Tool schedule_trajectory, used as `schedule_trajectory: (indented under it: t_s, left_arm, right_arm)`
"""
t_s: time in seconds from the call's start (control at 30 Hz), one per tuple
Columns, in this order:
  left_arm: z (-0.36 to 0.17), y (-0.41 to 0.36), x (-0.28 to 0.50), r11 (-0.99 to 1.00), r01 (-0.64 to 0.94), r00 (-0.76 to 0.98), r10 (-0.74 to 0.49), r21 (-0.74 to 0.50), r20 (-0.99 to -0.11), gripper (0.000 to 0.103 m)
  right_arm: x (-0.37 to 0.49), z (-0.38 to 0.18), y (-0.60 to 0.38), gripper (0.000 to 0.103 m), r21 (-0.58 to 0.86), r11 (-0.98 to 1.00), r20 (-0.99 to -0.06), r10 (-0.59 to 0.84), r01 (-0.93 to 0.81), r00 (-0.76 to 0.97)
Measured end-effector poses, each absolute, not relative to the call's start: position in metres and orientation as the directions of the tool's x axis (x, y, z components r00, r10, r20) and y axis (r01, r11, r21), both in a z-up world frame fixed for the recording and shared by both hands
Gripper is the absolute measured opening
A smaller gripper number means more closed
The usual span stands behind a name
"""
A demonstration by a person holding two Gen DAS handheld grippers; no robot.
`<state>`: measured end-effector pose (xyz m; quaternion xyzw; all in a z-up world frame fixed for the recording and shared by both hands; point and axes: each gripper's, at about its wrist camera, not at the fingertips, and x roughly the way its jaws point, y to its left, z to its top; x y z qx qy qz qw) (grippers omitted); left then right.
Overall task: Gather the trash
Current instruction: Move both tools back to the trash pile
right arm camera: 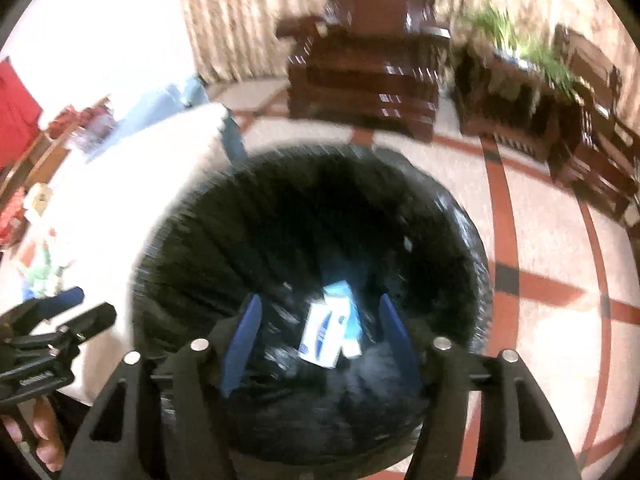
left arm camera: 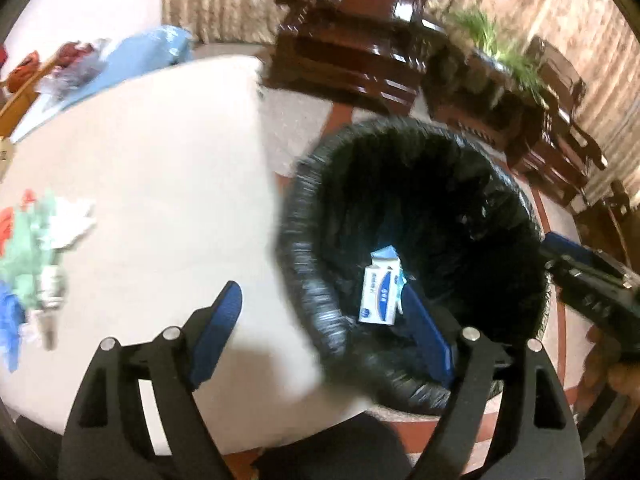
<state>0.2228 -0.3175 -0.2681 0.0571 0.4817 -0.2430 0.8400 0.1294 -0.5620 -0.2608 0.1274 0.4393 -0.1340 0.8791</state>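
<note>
Hovering over black-lined bin (left arm camera: 416, 216), both tongs point down. Left tongs (left arm camera: 324, 336) gape wide, nothing gripped; left pad over white table (left arm camera: 160, 184), right pad over bin mouth. Carton (left arm camera: 380, 292), white and blue, lies in bin just beside that right pad, clear of it. Right tongs (right arm camera: 320, 344) partly spread, empty; carton (right arm camera: 330, 336) sits loose between pads, touching neither. Litter pile (left arm camera: 36, 248) on table, far left. Bin's other contents too dark to tell.

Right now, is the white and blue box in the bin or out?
In. The box lies low inside the black-lined bin, below its rim, clear of both open jaws.
</note>
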Motion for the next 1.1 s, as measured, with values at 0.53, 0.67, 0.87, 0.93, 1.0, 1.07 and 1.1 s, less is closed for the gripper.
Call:
schedule_trajectory:
  t_s: [0.53,0.67,0.87,0.93,1.0,1.07,1.1]
  left_arm:
    - [-0.233,-0.035,0.242,0.989,0.124,0.613,-0.137,-0.077,-0.778,0.084]
    - [-0.242,0.017,0.246,0.996,0.058,0.622,-0.089,-0.067,-0.778,0.084]
    - [-0.263,0.042,0.254,0.997,0.033,0.609,-0.074,-0.068,-0.790,0.084]
    - [-0.275,0.046,0.256,0.997,0.035,0.596,-0.077,-0.069,-0.799,0.084]
    - [-0.286,0.047,0.262,0.997,0.036,0.578,-0.080,-0.072,-0.812,0.082]
    - [-0.297,0.048,0.266,0.997,0.043,0.565,-0.083,-0.070,-0.821,0.080]
    - [-0.302,0.048,0.270,0.996,0.049,0.557,-0.089,-0.074,-0.826,0.078]
  right_arm:
    - [0.189,-0.227,-0.322,0.066,0.159,0.987,-0.746,0.123,-0.004,0.655]
    - [0.206,-0.232,-0.274,0.066,0.157,0.984,-0.744,0.170,-0.078,0.646]
    - [0.230,-0.246,-0.214,0.066,0.148,0.976,-0.754,0.216,-0.160,0.621]
    - [0.239,-0.252,-0.201,0.066,0.141,0.975,-0.759,0.219,-0.173,0.614]
    - [0.246,-0.258,-0.194,0.066,0.143,0.973,-0.764,0.224,-0.181,0.605]
    - [0.252,-0.264,-0.187,0.065,0.144,0.971,-0.770,0.230,-0.188,0.595]
    - [0.256,-0.269,-0.184,0.065,0.145,0.970,-0.775,0.233,-0.193,0.588]
